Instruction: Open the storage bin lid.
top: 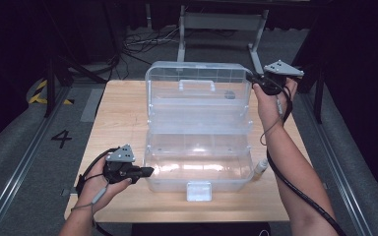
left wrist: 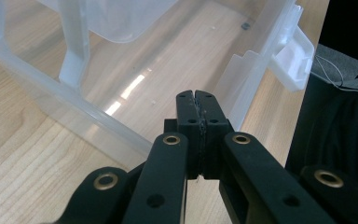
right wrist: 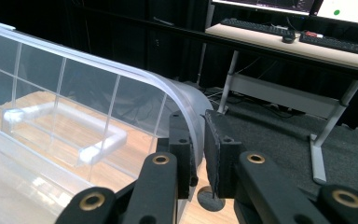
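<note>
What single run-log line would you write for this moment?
left gripper: shut, at box front-left corner | right gripper: jaws around lid rim | lid: upright, open

left tool: jaws together, level, empty | right tool: jaws narrowed, raised

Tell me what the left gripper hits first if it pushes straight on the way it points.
Most likely the clear box: the left gripper, jaws shut, points at its near left wall from close by. Whether it already touches is unclear.
</note>
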### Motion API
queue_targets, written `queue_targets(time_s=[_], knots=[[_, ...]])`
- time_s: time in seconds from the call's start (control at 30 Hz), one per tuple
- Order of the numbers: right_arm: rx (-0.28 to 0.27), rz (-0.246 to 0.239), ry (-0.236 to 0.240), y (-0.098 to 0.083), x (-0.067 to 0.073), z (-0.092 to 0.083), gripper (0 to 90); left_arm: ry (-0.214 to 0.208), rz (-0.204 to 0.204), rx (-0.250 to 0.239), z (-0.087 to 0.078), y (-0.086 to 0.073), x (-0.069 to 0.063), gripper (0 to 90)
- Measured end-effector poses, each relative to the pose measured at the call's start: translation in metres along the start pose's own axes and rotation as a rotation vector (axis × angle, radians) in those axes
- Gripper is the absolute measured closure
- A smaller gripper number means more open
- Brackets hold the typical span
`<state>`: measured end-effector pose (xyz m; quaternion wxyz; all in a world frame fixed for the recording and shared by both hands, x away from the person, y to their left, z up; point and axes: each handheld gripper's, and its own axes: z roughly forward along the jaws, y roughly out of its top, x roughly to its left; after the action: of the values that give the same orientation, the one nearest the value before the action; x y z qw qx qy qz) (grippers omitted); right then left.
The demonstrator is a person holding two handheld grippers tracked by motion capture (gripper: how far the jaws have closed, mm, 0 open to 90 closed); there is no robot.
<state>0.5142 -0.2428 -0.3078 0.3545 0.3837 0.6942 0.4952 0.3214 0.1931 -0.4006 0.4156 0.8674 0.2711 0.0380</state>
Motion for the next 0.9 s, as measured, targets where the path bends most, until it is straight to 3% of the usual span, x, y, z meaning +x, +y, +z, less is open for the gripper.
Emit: queue_targets(time_s=[0.9], knots=[[0.001, 0.007, 0.037, -0.018, -0.017, 0.035, 83.7, -0.020, 0.001, -0.001, 0.005, 0.001, 0.005, 89.9]])
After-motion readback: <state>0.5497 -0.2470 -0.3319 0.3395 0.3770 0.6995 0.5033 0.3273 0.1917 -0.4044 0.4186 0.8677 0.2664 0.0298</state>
